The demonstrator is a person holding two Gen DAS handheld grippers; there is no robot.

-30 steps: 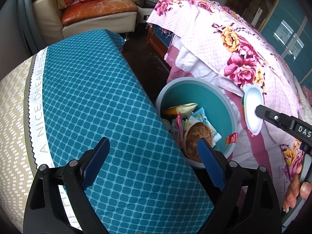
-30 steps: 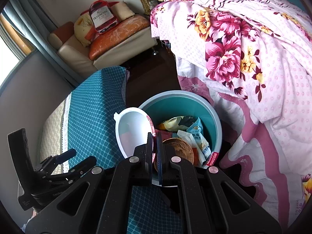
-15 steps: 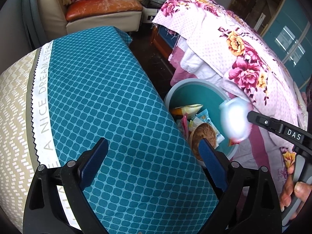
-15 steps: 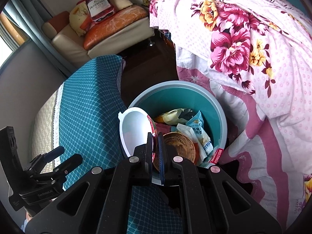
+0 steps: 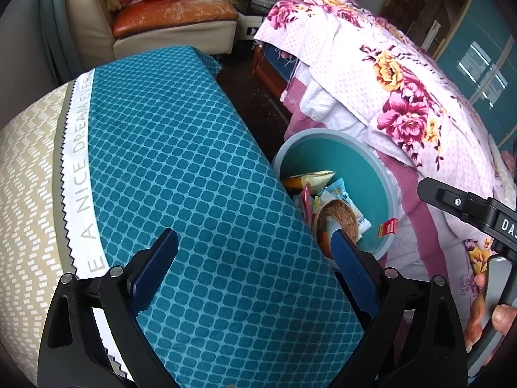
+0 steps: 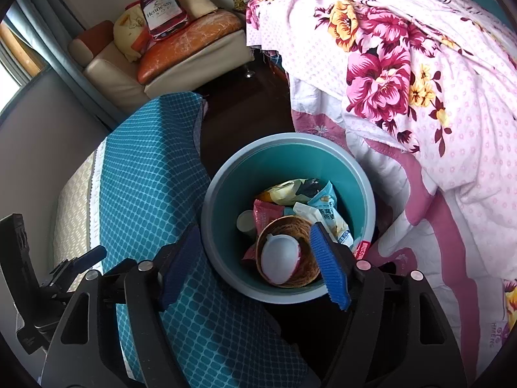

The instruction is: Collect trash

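A round teal bin [image 6: 226, 194] [image 5: 384, 181] stands on the floor between the table and the bed, holding wrappers and a brown woven bowl [image 6: 307, 274]. A white plastic lid [image 6: 279, 258] lies inside that bowl. My right gripper [image 6: 255, 265] hangs above the bin's near rim, its jaws opening with nothing between them. One finger of that gripper and the hand holding it show at the right of the left wrist view. My left gripper [image 5: 248, 274] stands open over the teal patterned tablecloth [image 5: 181, 177], holding nothing.
The cloth-covered table [image 6: 139, 194] sits left of the bin. A bed with a pink floral quilt [image 6: 404, 80] fills the right side. A cream armchair with an orange cushion [image 6: 181, 51] stands at the back. Dark floor runs between table and bed.
My right gripper held the white lid upright over the bin's rim; its jaws have parted and the lid now lies in the woven bowl inside the bin. The left gripper stayed open.
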